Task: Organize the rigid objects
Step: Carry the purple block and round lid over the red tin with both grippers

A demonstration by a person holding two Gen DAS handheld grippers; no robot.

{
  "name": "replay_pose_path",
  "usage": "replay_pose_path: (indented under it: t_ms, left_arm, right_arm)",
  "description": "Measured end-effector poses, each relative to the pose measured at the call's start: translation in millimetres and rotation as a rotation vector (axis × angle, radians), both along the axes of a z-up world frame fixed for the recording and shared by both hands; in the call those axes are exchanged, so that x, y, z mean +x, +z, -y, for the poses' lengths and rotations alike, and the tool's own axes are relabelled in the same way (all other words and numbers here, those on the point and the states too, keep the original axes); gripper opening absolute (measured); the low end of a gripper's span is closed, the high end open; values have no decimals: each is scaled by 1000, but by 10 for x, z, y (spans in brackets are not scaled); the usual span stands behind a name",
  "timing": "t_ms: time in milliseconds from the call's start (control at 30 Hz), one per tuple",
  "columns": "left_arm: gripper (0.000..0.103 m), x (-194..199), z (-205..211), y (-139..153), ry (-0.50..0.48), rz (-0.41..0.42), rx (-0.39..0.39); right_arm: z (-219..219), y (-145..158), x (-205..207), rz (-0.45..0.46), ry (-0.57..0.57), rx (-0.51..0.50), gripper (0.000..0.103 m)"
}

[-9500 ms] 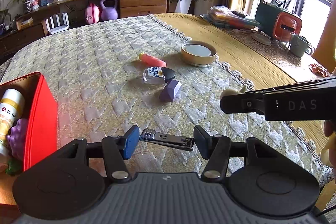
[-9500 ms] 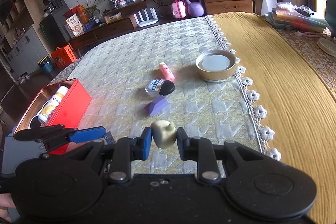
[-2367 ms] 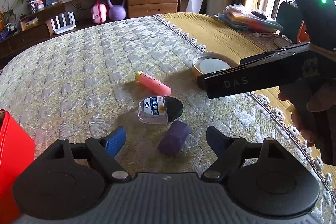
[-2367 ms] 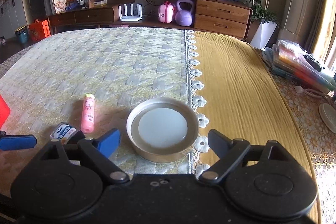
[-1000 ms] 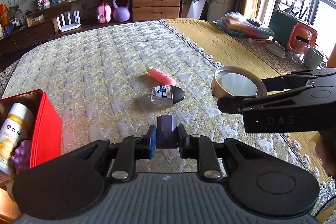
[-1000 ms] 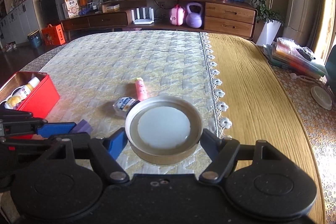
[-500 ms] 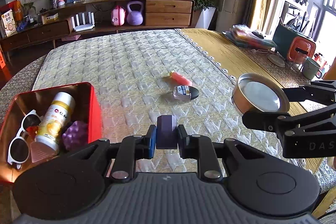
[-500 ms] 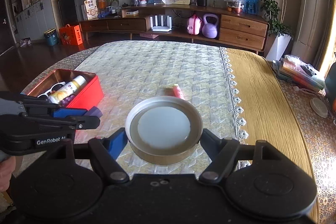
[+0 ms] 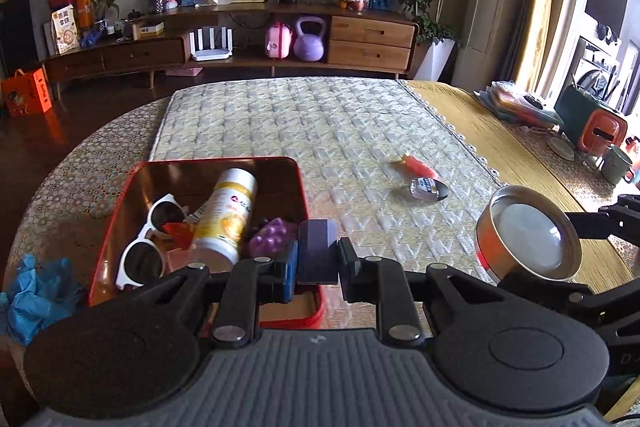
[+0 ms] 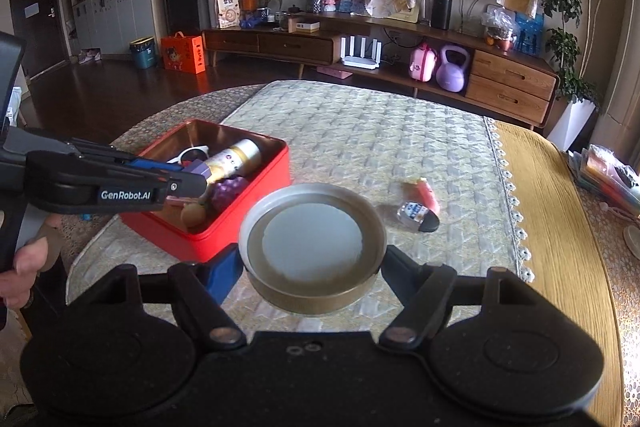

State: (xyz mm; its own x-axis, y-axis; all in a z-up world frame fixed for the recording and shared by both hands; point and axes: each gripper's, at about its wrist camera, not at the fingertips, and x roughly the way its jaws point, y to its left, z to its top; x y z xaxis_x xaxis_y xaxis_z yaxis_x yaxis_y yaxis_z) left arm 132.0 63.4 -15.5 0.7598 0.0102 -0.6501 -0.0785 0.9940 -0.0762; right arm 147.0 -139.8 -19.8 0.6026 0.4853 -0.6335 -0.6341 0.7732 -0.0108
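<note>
I've got the surface [image 9: 320,131] spread wide, the red tin [image 9: 306,187] sitting near left, already crowded with a bottle [image 9: 226,213] and sunglasses [image 9: 148,239]. My right gripper [image 10: 312,267] is clamped on the round lid [image 10: 312,247], carried in the air right of the tin. My left gripper [image 9: 318,261] pinches the purple block [image 9: 317,251] right over the tin's near right rim. Risk, I reckon: released here, the block clips that rim and tumbles outside. The pink tube [image 9: 418,165] and small bottle [image 9: 428,189] wait farther right.
</note>
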Motion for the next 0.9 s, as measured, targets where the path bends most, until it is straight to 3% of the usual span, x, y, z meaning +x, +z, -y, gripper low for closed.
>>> replay_pose_path:
  t_ms: [533,900]
  left_arm:
    - [21,-110,-1003,-56,170,-17,12]
    - [21,245,-1309,-256,208,-32,-4]
  right_arm:
    - [-956,-64,-158,-2,122,3,75]
    - [-1395,-338,201,-29,87,-39,75]
